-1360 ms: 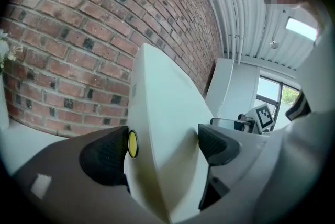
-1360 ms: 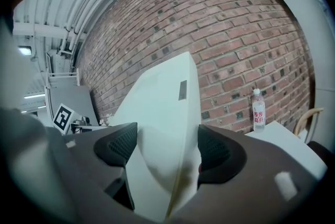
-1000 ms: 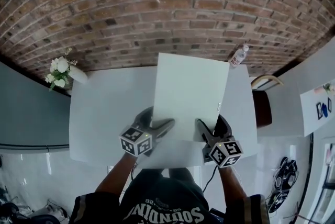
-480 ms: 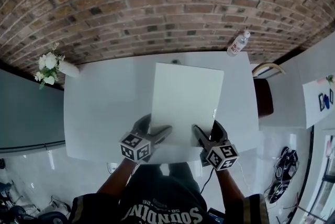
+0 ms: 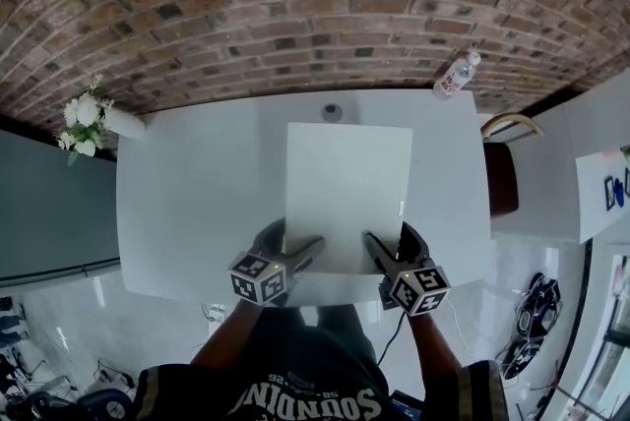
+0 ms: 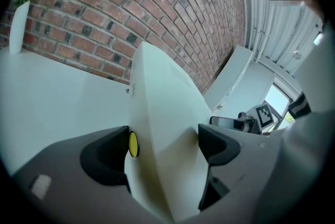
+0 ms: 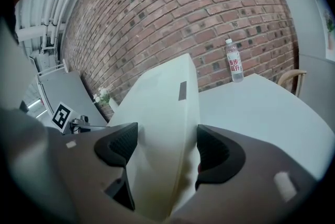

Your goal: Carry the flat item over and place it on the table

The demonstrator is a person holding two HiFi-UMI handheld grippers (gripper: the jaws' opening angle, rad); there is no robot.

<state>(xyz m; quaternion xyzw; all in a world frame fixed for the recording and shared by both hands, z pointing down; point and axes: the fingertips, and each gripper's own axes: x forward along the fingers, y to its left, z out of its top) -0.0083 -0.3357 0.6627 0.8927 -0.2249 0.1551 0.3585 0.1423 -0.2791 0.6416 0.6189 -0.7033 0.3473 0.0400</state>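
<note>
1. Left gripper view: the left gripper (image 6: 165,147) has both jaws pressed on the near edge of the white flat board (image 6: 157,108).
2. Right gripper view: the right gripper (image 7: 162,149) pinches the same edge, toward the other corner.
3. Head view: the board lies over the middle of the white table (image 5: 187,203), perhaps resting on it; contact is unclear.
4. A bottle (image 5: 455,77) stands at the table's far right corner and a flower vase (image 5: 120,123) at the far left.
</note>
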